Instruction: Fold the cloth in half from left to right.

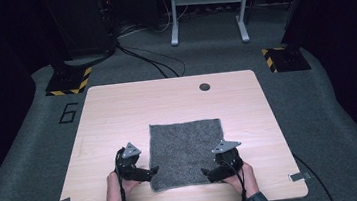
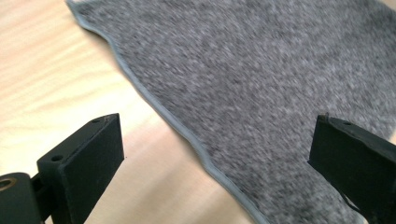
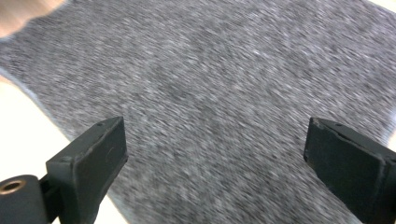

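The grey felt cloth lies flat on the light wooden table, in the near middle part of it, close to my edge. It is almost square, so I cannot name a clear long axis; its sides run nearly parallel to the table sides, and its near edge is a little wavy. One flat face looks up.

My left hand-held gripper is just beside the near left corner of the cloth, with its tips pointing inward toward the cloth edge. In the left gripper view its two black jaws stand wide apart and nothing is between them; the hemmed edge of the cloth runs slanted below them, with bare table on the left part.

My right hand-held gripper is at the near right corner, its tips pointing inward over the cloth. In the right gripper view its jaws are also spread wide with nothing pinched, and the cloth lies below them, blurred.

The cloth is between my two hand-held grippers. I cannot tell if the tips touch it.
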A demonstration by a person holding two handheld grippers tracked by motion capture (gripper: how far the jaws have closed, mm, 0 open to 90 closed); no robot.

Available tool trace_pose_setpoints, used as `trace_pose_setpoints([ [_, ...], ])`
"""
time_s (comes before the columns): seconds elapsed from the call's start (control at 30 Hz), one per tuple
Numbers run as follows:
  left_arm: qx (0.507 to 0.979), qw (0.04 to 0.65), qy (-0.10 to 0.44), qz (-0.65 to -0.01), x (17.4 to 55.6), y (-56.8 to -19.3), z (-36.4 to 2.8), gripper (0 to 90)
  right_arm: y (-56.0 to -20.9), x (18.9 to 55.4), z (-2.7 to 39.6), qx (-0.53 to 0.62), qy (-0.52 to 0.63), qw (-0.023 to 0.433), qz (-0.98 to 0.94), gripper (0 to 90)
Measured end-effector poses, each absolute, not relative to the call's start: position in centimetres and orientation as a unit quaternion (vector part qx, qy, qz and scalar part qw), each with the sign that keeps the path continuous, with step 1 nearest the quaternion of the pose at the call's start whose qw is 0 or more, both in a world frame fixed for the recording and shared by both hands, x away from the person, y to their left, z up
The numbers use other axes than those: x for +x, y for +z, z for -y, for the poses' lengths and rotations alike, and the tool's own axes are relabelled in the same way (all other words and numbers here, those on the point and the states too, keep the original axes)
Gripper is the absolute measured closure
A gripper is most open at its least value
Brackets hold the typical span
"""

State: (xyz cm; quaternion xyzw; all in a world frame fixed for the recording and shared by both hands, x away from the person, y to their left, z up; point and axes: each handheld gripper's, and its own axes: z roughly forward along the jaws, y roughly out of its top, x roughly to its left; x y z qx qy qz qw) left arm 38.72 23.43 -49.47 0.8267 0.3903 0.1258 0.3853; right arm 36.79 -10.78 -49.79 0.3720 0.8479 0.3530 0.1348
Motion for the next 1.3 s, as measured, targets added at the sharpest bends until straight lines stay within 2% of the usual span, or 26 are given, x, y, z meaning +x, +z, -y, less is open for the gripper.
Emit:
trace_pose_setpoints([
  [0.37, 0.806, 0.392, 0.116, -0.428, 42.0, -49.3, -24.2, 1.8, -49.0, 36.0, 7.2, 0.340, 0.369, 0.122, -0.857, 6.1],
  [0.77, 0.804, 0.382, 0.119, -0.440, 45.1, -49.5, -23.7, 0.3, -49.2, 34.8, 1.8, 0.290, 0.379, 0.100, -0.873, 7.0],
  [0.93, 0.803, 0.379, 0.122, -0.443, 46.4, -49.4, -23.5, 4.0, -49.4, 34.5, -0.1, 0.276, 0.382, 0.094, -0.877, 8.8],
  [1.13, 0.797, 0.378, 0.134, -0.452, 48.0, -49.7, -23.2, 7.7, -49.8, 34.1, -2.2, 0.260, 0.389, 0.083, -0.880, 15.6],
  [1.17, 0.793, 0.382, 0.141, -0.454, 48.1, -49.7, -23.2, 10.7, -50.0, 33.9, -2.7, 0.252, 0.393, 0.085, -0.880, 21.2],
  [1.2, 0.789, 0.385, 0.143, -0.457, 48.2, -49.8, -23.2, 12.8, -50.0, 33.8, -2.9, 0.248, 0.395, 0.085, -0.881, 23.1],
  [1.3, 0.784, 0.381, 0.146, -0.469, 48.9, -50.1, -22.9, 13.7, -50.4, 33.3, -3.9, 0.241, 0.394, 0.087, -0.883, 31.2],
])
